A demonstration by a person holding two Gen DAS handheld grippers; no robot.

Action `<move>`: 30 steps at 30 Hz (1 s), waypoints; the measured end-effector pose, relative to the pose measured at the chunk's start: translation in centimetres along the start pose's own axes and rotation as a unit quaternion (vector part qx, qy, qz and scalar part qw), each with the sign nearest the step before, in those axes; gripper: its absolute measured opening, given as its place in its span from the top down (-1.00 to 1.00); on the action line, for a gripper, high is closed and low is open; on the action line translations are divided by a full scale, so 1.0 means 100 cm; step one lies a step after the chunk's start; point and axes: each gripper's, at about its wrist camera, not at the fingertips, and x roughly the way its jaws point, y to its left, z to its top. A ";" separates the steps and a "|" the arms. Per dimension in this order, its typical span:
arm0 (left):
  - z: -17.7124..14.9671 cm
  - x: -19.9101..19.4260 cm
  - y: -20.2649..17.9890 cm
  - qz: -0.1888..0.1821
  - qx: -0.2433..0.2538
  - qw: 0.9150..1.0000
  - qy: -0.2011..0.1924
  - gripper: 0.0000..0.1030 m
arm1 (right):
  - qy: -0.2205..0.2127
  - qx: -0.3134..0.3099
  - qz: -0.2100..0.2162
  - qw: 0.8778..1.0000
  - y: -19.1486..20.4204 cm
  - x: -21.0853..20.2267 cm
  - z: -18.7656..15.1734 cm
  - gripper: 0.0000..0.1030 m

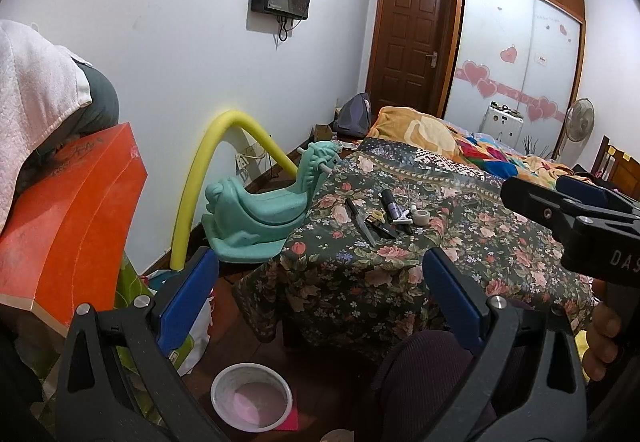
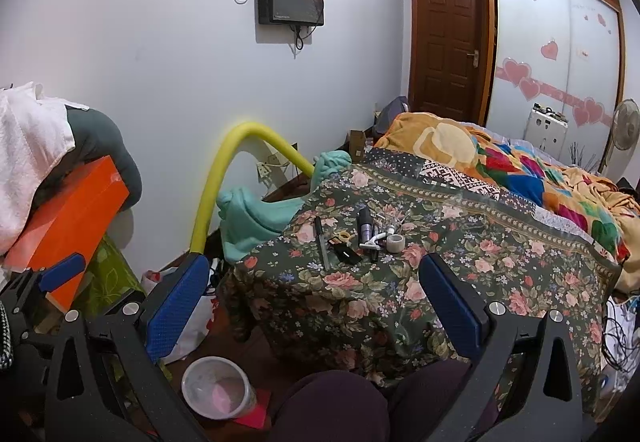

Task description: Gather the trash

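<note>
We're hovering both grippers, left gripper and right gripper, spread wide and empty (nothing collected yet); trash is lying on the floral table; next we're probably reaching toward it, bin waiting below.

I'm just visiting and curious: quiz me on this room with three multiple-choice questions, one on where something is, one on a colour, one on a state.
1. Where is the tub?
A. on the floor by the table
B. on the bed
C. on the orange box

2. What colour is the foam tube?
A. red
B. yellow
C. black

3. How are the right tongs?
A. shut on a pen
B. shut and empty
C. open, holding nothing

Answers: 1 A, it stands on the floor beside the floral tablecloth. 2 B, the arched tube against the wall is yellow. 3 C, the blue pads stand wide apart with nothing between them.
</note>
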 end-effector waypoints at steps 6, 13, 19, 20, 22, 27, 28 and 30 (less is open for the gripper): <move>0.000 -0.001 -0.001 0.000 0.000 1.000 -0.001 -0.99 | -0.004 -0.003 0.001 1.000 0.002 -0.002 0.000 -1.00; 0.002 -0.003 0.001 0.002 0.000 1.000 -0.001 -0.99 | -0.008 -0.007 -0.001 1.000 0.003 -0.004 0.001 -1.00; 0.003 -0.003 0.003 -0.001 -0.003 1.000 -0.001 -0.99 | -0.008 -0.006 0.003 1.000 0.004 -0.006 0.000 -1.00; 0.003 -0.003 0.003 -0.001 -0.004 1.000 -0.001 -0.99 | -0.008 -0.006 0.004 1.000 0.004 -0.006 0.000 -1.00; 0.003 -0.004 0.003 -0.001 -0.004 1.000 0.001 -0.99 | -0.008 -0.007 0.004 1.000 0.005 -0.007 0.001 -1.00; 0.004 -0.004 0.003 0.000 -0.003 1.000 0.000 -0.99 | -0.008 -0.006 0.004 1.000 0.005 -0.007 0.000 -1.00; 0.004 -0.004 0.003 0.000 -0.004 1.000 0.000 -0.99 | -0.008 -0.005 0.004 1.000 0.005 -0.007 0.000 -1.00; 0.004 -0.004 0.003 -0.001 -0.005 1.000 0.000 -0.99 | -0.007 -0.004 0.005 1.000 0.005 -0.007 0.000 -1.00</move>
